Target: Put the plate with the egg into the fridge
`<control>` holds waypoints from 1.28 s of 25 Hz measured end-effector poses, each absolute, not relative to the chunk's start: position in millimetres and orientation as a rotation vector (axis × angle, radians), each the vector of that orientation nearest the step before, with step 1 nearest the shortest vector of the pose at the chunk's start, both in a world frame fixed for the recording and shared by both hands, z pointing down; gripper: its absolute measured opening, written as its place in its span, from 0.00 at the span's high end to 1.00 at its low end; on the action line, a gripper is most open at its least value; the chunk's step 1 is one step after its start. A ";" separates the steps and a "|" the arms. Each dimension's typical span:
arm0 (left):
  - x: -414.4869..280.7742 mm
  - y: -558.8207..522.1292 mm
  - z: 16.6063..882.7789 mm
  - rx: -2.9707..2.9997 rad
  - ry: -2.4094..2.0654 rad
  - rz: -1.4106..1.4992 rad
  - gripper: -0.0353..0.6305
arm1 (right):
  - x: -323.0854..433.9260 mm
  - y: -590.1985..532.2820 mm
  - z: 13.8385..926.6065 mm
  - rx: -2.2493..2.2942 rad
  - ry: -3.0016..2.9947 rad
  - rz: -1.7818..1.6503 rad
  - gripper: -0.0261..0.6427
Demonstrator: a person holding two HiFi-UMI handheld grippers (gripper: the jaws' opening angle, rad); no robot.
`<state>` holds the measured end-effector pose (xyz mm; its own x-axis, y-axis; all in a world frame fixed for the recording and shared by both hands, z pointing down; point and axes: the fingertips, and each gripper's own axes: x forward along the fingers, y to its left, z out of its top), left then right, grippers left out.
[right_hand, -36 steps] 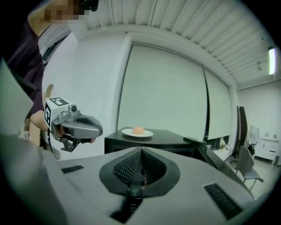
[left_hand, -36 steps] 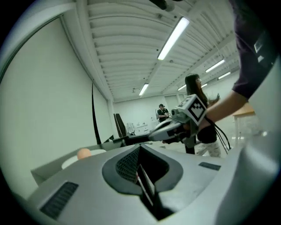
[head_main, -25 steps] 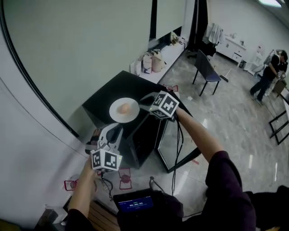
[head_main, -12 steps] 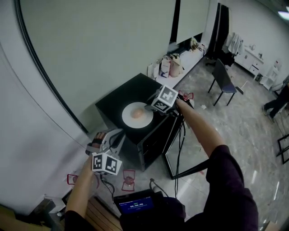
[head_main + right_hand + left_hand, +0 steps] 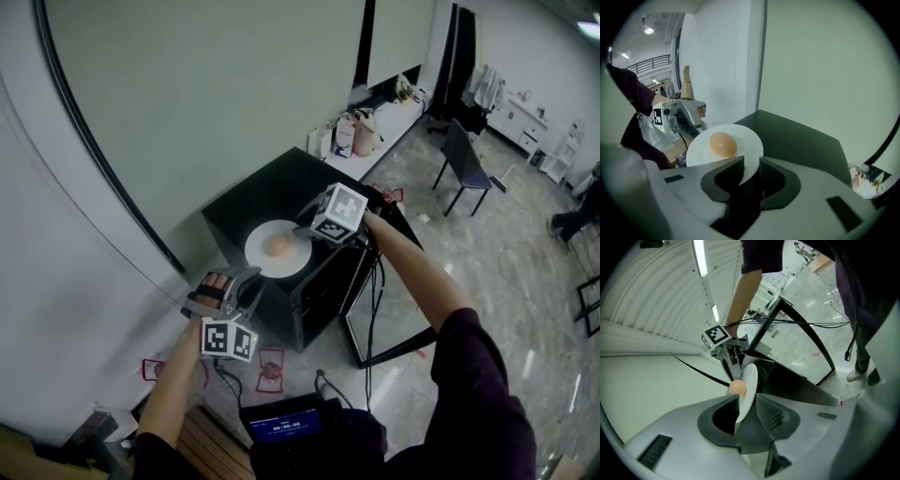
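1. The left tool is held low at the fridge's left front corner and aimed slightly downward at the plate. Its jaws stand partly apart and have just been opening. The plate's near rim is seen edge-on in the gap between them, with space left at the right jaw, so nothing is clamped.
2. The plate lies flat, face up, on the black fridge top, near its front edge and above the open compartment.
3. The egg rests on its side at about the middle of the plate. Its long axis lies level with the plate, and in the right gripper view it runs roughly crosswise.
4. The right tool is angled down onto the plate's right rim. Its jaws have just been opening and stand about half apart. The rim sits in the gap between them, and the gap is wider than the rim, so the plate is not gripped.
5. The fridge's glass door is swung open to the right, below the right forearm.
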<state>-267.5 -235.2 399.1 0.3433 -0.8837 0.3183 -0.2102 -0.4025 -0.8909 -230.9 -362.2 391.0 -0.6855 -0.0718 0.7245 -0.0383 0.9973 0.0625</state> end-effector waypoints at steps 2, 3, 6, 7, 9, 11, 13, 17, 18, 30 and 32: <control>-268.5 -234.3 403.6 -1.778 0.937 -1.114 0.84 | -232.9 -358.1 395.7 0.074 -2.326 -0.048 0.81; -269.1 -233.3 405.3 -1.755 0.927 -1.121 0.84 | -234.0 -354.8 396.6 0.069 -2.326 -0.048 0.81; -274.3 -230.6 409.2 -1.694 0.915 -1.138 0.84 | -239.5 -342.4 397.1 0.046 -2.330 -0.053 0.81; -276.4 -229.7 410.2 -1.677 0.913 -1.141 0.84 | -242.0 -337.8 396.2 0.041 -2.334 -0.053 0.81; -279.0 -227.3 411.1 -1.643 0.910 -1.139 0.84 | -245.9 -331.3 396.1 0.039 -2.341 -0.053 0.81; -279.2 -224.7 411.7 -1.609 0.900 -1.134 0.85 | -246.6 -329.2 398.3 0.053 -2.345 -0.056 0.81; -278.7 -221.5 414.2 -1.572 0.880 -1.135 0.89 | -245.5 -327.5 399.0 0.079 -2.349 -0.057 0.81; -277.7 -216.4 418.6 -1.537 0.842 -1.138 0.91 | -243.1 -321.7 396.6 0.115 -2.364 -0.062 0.81; -277.2 -215.3 417.5 -1.538 0.834 -1.143 0.91 | -242.6 -320.3 395.7 0.123 -2.365 -0.067 0.81; -255.5 -187.7 386.7 -1.509 0.828 -1.139 0.92 | -197.4 -287.8 318.6 0.530 -2.705 -0.175 0.81; -243.1 -181.0 378.9 -1.500 0.814 -1.123 0.92 | -178.4 -274.9 308.1 0.633 -2.783 -0.165 0.81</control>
<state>-243.1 -181.0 378.9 0.3291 -0.9153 0.2322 0.0640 -0.2237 -0.9726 -178.4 -274.9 308.1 -0.8642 -0.4387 0.2464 -0.4065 0.8973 0.1721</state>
